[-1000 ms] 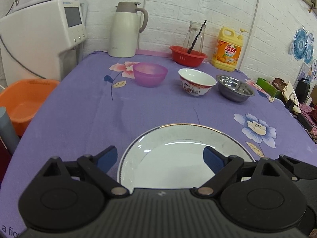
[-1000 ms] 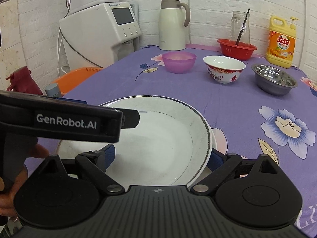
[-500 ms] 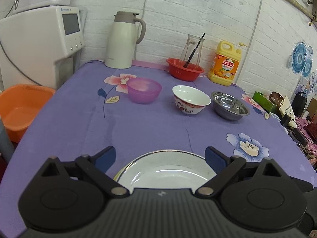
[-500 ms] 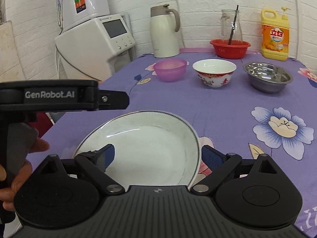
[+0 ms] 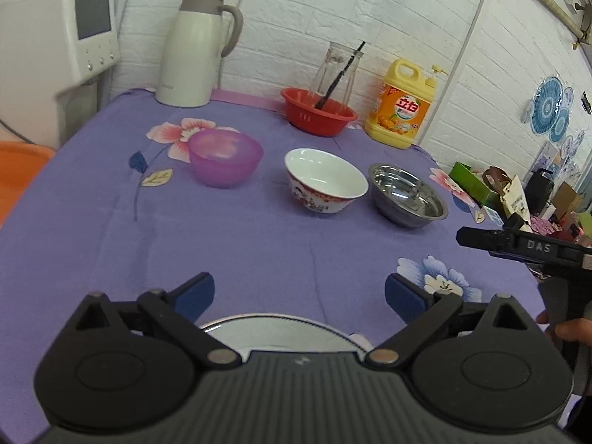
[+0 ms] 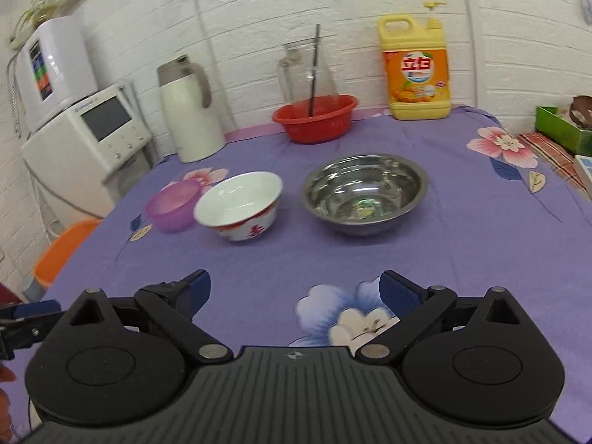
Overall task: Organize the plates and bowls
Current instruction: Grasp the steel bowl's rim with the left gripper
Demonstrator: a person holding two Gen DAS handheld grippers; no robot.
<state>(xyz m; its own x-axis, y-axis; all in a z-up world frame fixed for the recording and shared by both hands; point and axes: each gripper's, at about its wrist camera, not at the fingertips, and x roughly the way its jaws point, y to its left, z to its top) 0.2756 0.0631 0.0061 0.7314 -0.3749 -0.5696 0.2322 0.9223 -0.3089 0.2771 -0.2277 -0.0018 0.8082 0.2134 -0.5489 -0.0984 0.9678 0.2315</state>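
My left gripper (image 5: pixel 299 293) hovers over the purple floral tablecloth (image 5: pixel 259 244), its jaws opening with nothing between them. A white plate (image 5: pixel 273 333) lies on the cloth just under its body, mostly hidden. Farther back stand a purple plastic bowl (image 5: pixel 225 161), a white ceramic bowl with red pattern (image 5: pixel 325 181) and a steel bowl (image 5: pixel 407 194). My right gripper (image 6: pixel 296 290) is open and empty, facing the ceramic bowl (image 6: pixel 238 203) and the steel bowl (image 6: pixel 364 192); the purple bowl (image 6: pixel 172 205) touches the ceramic one from behind on the left.
Along the back wall stand a cream thermos jug (image 5: pixel 192 48), a red basin (image 5: pixel 318 116) with a glass jar behind it, and a yellow detergent bottle (image 5: pixel 401 105). A white appliance (image 5: pixel 55 44) and an orange tub (image 6: pixel 59 255) sit off the table's left; clutter (image 5: pixel 518 192) lines the right edge.
Both grippers have left the plate. The left one moved forward over it, jaws a little wider. The right one swung right toward the bowls, and the plate is gone from its view.
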